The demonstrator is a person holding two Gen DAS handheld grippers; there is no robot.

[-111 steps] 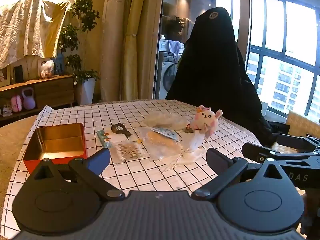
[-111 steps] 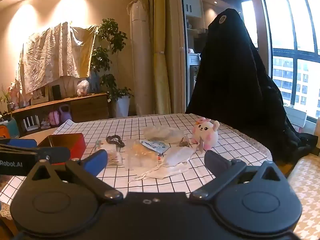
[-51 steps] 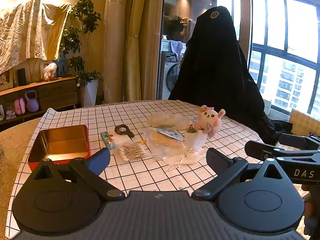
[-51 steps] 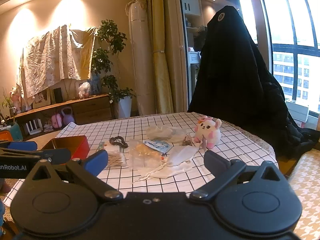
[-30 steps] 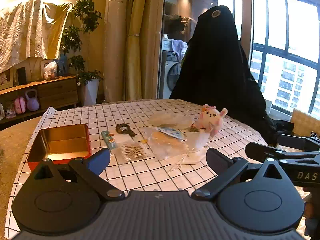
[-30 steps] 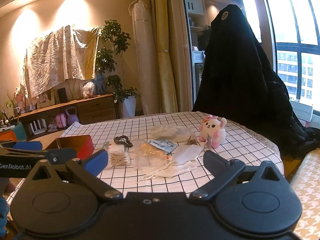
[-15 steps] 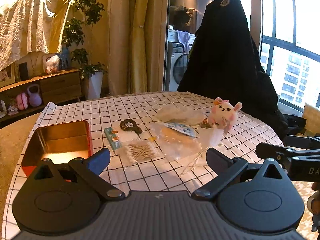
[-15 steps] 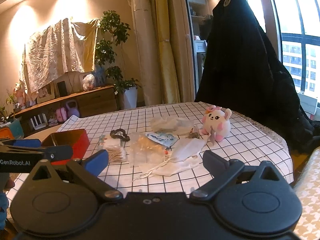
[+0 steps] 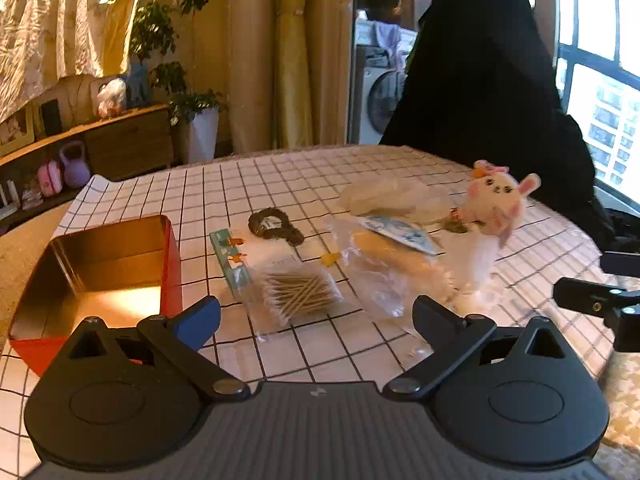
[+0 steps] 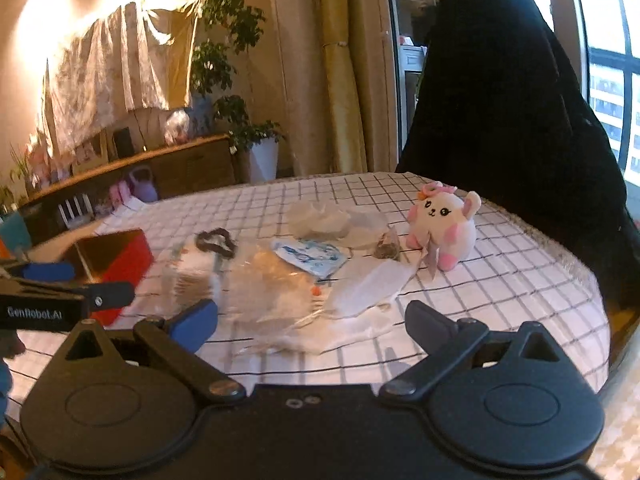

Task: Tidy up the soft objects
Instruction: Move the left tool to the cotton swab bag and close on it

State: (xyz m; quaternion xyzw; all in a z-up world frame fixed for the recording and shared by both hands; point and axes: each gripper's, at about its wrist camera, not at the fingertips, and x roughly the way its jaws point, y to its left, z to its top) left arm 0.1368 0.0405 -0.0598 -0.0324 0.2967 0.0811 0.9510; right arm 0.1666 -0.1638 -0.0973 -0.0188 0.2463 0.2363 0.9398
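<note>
On a checked tablecloth lies a cluster of small items. A white and pink plush bunny [image 9: 496,204] [image 10: 442,226] stands at the right. Near it lie a white face mask [image 10: 368,286], a blue-printed packet [image 9: 394,230] [image 10: 310,256], crumpled clear bags [image 9: 390,198] [image 10: 330,220], a cotton swab bag [image 9: 294,294] and a dark hair tie [image 9: 274,226] [image 10: 216,242]. A red tin [image 9: 96,272] [image 10: 114,262] with a gold inside stands open at the left. My left gripper [image 9: 316,314] and right gripper [image 10: 310,320] both hover open and empty in front of the cluster.
A large black draped shape [image 9: 484,76] [image 10: 512,108] stands behind the table at the right. The table edge [image 10: 596,300] curves away on the right. A sideboard [image 9: 112,140] with plants and curtains fills the room behind.
Both grippers have moved forward and lower toward the items, which now appear larger. Nothing on the table has shifted, and both grippers stay open.
</note>
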